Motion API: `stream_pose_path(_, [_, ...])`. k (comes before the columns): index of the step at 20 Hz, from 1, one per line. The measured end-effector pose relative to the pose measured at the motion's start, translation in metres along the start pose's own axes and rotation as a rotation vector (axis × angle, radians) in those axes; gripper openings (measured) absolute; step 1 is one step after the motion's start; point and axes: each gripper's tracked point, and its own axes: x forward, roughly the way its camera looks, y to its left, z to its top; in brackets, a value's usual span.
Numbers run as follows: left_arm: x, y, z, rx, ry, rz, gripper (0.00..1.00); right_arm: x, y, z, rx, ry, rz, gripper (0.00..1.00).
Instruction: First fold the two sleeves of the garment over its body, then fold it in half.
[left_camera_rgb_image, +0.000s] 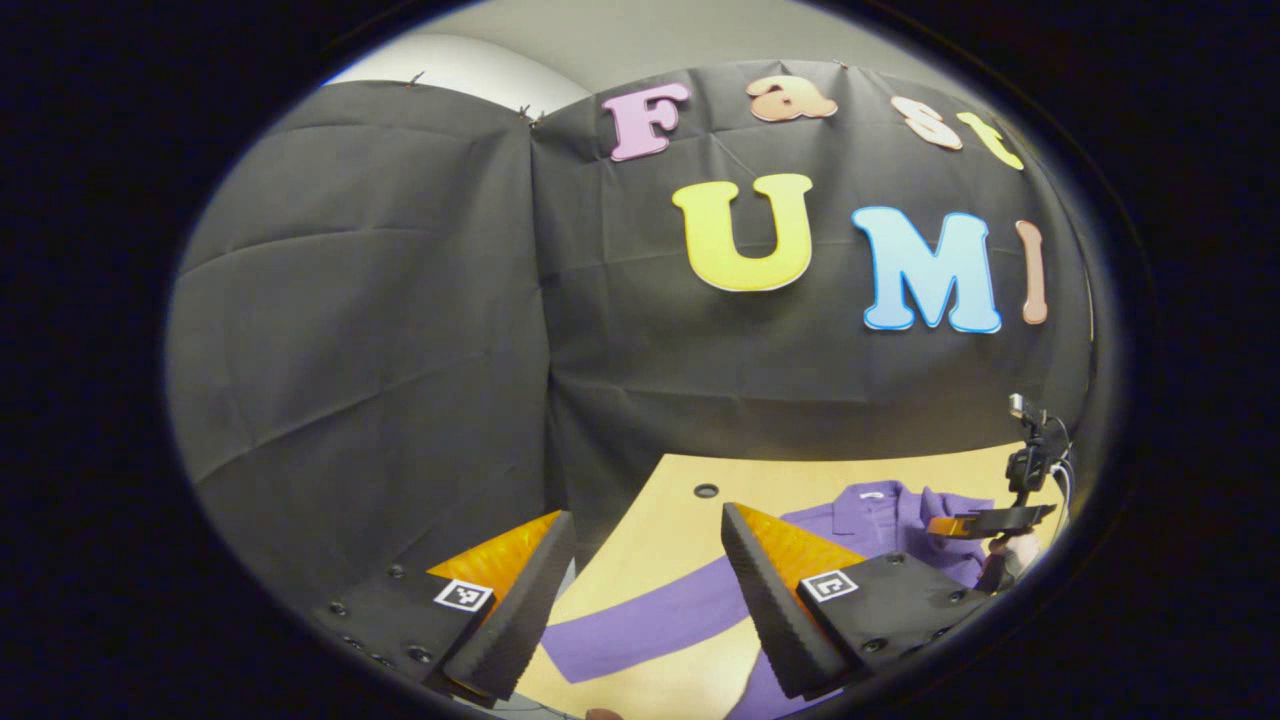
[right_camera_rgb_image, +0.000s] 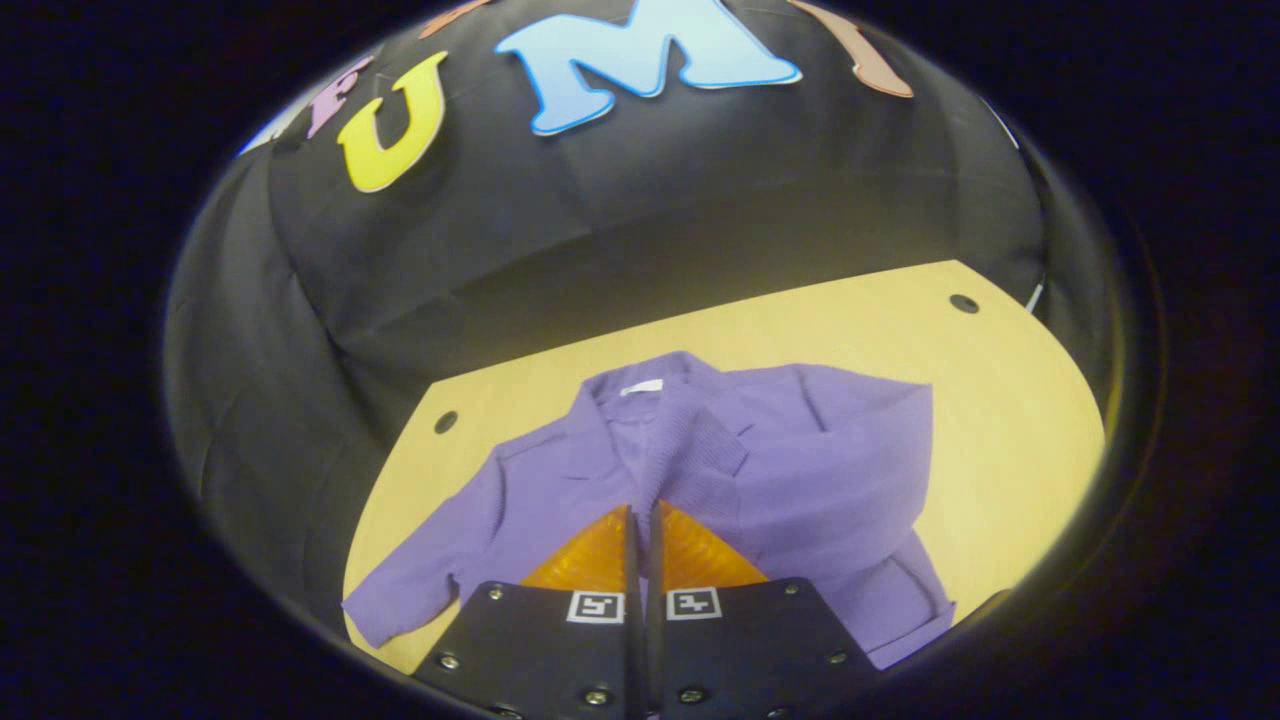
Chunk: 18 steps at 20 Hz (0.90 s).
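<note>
In the left gripper view my left tool (left_camera_rgb_image: 640, 590) hangs wide open with nothing in it, above the tabletop (left_camera_rgb_image: 680, 540) edge; 1 purple sleeve (left_camera_rgb_image: 650, 620) stretches out flat below, and the other tool (left_camera_rgb_image: 990, 522) sits farther off over the garment (left_camera_rgb_image: 900, 520).

In the right gripper view my right tool (right_camera_rgb_image: 642, 545) is closed tight; can't tell if it's pinching fabric. The right sleeve (right_camera_rgb_image: 880, 470) is folded onto the body, the left sleeve's cuff (right_camera_rgb_image: 385, 610) is cut off.
</note>
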Motion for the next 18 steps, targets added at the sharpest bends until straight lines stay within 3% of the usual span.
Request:
stream_pose_path(4, [0.001,0.037,-0.008,0.001,0.008,0.042,0.96,0.017,0.055,-0.025,-0.056,0.045,0.055,0.01])
stream_pose_path(7, [-0.002,0.059,-0.016,-0.008,0.019,0.072,1.00,0.031,0.081,-0.044,-0.086,0.082,0.077,0.01])
stream_pose_path(14, [-0.011,0.096,-0.031,-0.032,0.040,0.138,1.00,0.045,0.096,-0.075,-0.149,0.145,0.062,0.02])
stream_pose_path(15, [-0.012,0.098,-0.035,-0.034,0.041,0.144,0.96,0.046,0.097,-0.077,-0.153,0.148,0.067,0.02])
stream_pose_path(17, [-0.012,0.100,-0.039,-0.038,0.046,0.148,1.00,0.044,0.101,-0.082,-0.145,0.175,0.091,0.00])
stream_pose_path(18, [-0.012,0.097,-0.042,-0.041,0.047,0.146,1.00,0.043,0.103,-0.084,-0.140,0.184,0.105,0.12])
